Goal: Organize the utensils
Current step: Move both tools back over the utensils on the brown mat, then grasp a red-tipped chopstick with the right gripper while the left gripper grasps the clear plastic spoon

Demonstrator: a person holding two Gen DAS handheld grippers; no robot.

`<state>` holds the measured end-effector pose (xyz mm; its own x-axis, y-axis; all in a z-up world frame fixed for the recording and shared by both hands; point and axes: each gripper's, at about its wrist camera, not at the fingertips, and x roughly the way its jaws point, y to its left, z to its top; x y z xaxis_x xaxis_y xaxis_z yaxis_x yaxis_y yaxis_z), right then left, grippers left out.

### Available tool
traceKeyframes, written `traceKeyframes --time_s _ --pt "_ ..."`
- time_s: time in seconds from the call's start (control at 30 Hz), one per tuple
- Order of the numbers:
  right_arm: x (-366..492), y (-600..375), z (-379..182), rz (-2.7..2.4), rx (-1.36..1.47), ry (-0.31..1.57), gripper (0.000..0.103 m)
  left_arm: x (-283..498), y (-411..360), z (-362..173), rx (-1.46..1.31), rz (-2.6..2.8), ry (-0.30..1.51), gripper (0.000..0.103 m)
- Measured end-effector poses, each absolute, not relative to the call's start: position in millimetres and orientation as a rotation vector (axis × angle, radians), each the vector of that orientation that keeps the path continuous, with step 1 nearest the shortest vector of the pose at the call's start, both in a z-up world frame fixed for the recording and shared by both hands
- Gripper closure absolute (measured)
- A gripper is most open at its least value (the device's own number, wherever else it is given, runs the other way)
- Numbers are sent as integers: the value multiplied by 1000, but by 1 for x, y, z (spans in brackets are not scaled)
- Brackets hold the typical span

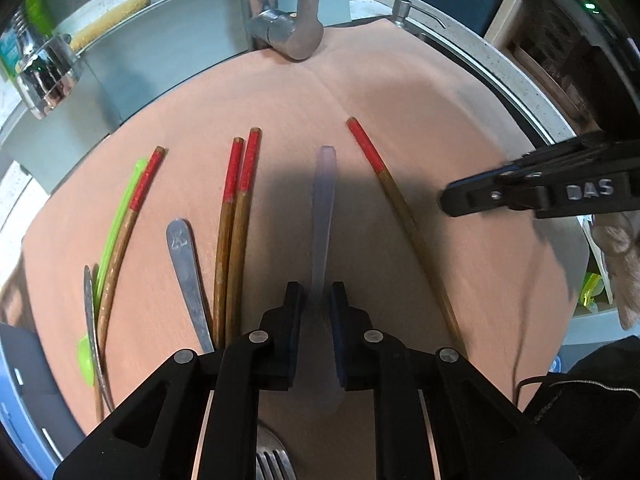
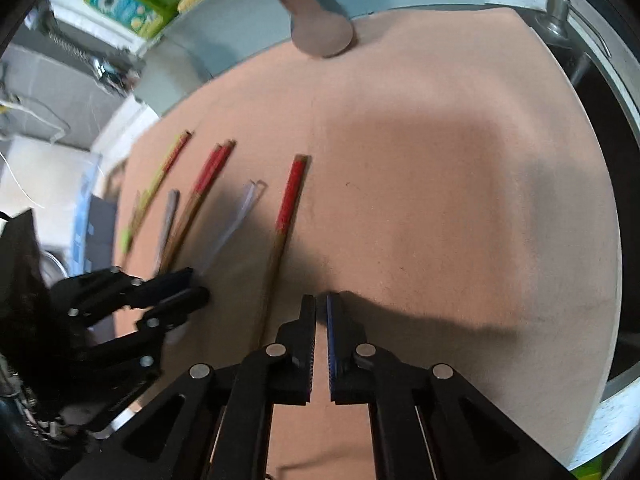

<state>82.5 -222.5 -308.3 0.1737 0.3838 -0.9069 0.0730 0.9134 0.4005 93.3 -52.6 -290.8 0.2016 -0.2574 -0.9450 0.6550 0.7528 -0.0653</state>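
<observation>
My left gripper (image 1: 318,300) is shut on a translucent plastic spoon (image 1: 325,200) and holds it by the neck, handle pointing away, over the pink mat (image 1: 440,120). On the mat lie a pair of red-tipped wooden chopsticks (image 1: 236,216), a single chopstick (image 1: 400,208) to the right, another chopstick (image 1: 128,232) beside a green plastic spoon (image 1: 116,224), and two metal utensils (image 1: 186,272). A fork (image 1: 272,464) lies under my left gripper. My right gripper (image 2: 321,308) is shut and empty above the mat, right of the single chopstick (image 2: 286,220); it also shows in the left wrist view (image 1: 448,200).
A chrome faucet (image 1: 292,20) stands at the far edge of the mat. A soap pump (image 1: 404,12) sits at the back right. A green package (image 2: 128,0) lies at the back left. The mat covers a sink with a metal rim (image 1: 532,92).
</observation>
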Motion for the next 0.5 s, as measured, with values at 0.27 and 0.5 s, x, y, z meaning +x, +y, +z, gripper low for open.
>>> traceKeyframes --time_s 0.27,0.5 --pt "86 -198 -309 251 422 1401 85 97 -53 -293 376 -659 1197 91" --pt "93 -163 -313 197 246 1393 87 101 -38 -294 275 -653 1207 98"
